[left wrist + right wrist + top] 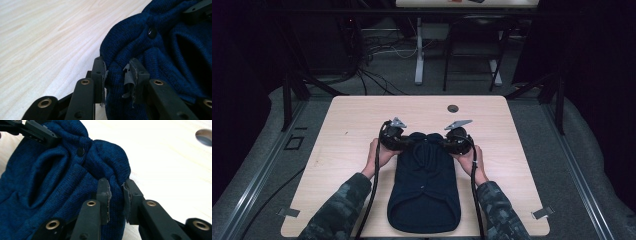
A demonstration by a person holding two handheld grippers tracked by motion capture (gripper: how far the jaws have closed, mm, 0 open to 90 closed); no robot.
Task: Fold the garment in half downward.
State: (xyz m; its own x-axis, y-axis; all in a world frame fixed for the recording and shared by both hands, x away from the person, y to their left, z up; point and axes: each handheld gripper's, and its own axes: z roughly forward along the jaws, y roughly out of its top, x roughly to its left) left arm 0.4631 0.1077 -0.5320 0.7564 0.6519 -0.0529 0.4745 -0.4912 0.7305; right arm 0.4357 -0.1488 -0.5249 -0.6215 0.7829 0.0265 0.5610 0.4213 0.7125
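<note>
Camouflage sleeves [343, 205] enter at the bottom of the high view, one at each side of a dark blue knitted garment [424, 185] that lies along the lower middle of the wooden table [352, 125], with its wide hem close to the bottom edge. Higher in the frame, near the centre, the left gripper [401, 141] and the right gripper [446, 142] meet the narrow top of the garment from the two sides. In the left gripper view, the two black jaws are clamped on a fold of the blue knit at the bottom centre, and a dark button [151, 32] shows above them. In the right gripper view, the jaws pinch the opposite edge in the same way. I think both corners are held so that the top can be lifted evenly, probably for folding. Beyond, in the upper middle, a small round hole [453, 108] sits in the tabletop.
</note>
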